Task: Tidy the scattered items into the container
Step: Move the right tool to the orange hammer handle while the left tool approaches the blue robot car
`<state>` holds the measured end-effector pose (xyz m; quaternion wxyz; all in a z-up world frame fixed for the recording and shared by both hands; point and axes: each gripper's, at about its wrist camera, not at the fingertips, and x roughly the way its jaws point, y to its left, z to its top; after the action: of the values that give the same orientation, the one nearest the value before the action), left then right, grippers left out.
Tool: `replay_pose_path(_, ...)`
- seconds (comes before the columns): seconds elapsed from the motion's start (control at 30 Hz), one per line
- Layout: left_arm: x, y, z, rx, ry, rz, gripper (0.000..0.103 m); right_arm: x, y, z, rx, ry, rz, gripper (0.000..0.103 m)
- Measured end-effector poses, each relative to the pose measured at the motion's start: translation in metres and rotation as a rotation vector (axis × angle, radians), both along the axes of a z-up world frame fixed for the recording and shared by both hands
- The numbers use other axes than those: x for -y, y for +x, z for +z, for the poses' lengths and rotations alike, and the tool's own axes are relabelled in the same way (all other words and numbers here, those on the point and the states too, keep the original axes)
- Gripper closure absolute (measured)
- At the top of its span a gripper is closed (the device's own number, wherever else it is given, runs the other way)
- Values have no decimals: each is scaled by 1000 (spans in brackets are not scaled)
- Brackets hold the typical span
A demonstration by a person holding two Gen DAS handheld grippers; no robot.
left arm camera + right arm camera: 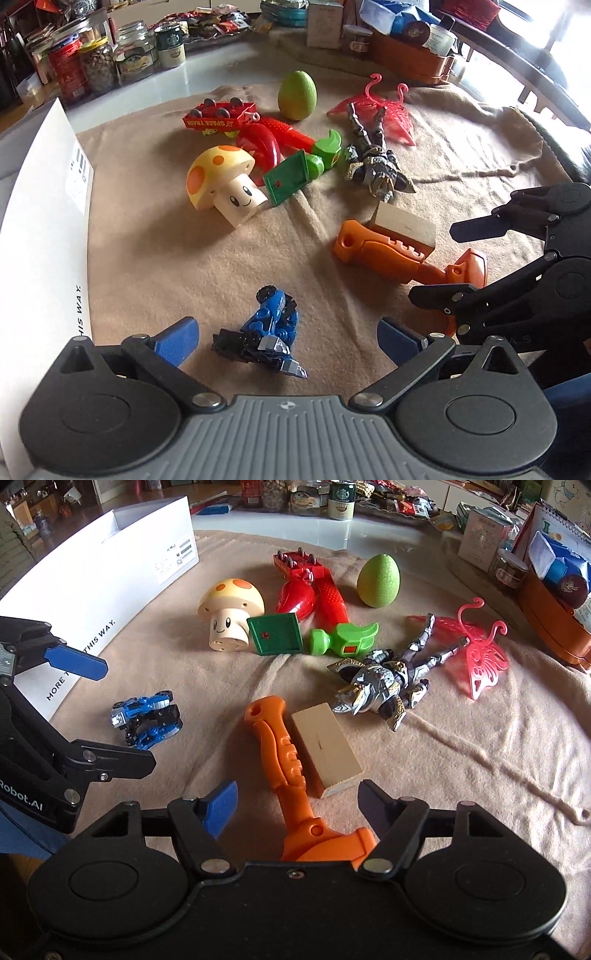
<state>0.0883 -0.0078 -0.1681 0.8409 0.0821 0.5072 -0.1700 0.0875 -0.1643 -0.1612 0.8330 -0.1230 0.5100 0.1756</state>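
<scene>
orange toy (291, 775) between right tongs (297, 805), wide, untouched | left tongs (286, 338) wide

Looking down along the left tongs (288, 338), whose two blue pads stand apart on either side of a small blue and black toy vehicle (264, 332) lying on a beige blanket (166, 258); the pads do not touch it. At the right edge the black right tongs (432, 258) reach in over an orange toy wrench (384, 251), which lies against a wooden block (404, 223). Further back lie a yellow mushroom toy (221, 181), a green toy hammer (295, 173), a red toy train (218, 118), a green egg (297, 95), a silver action figure (373, 162) and a pink plastic butterfly (384, 110). A white cardboard box (40, 221) stands along the left edge. Jars (133, 51) crowd the surface behind.
</scene>
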Motion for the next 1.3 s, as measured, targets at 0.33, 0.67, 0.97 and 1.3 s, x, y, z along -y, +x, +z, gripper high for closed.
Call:
replay_pose_path(0.33, 3, 3, -6, -15, 120, 65, 1, -15, 1, -16, -49, -54, 31, 42)
replay_pose_path(0.67, 5, 4, -9, -28, 161, 80, 1, -17, 6, -24, -100, -83, 0, 51)
replay_pose_path(0.97, 7, 5, -10, -42, 175, 83, 1, -2, 15, -25, -164, -74, -78, 54)
replay_pose_path(1.3, -5, 10, -7, -29, 149, 108, 1, 16, 9, -22, -144, -91, -69, 63)
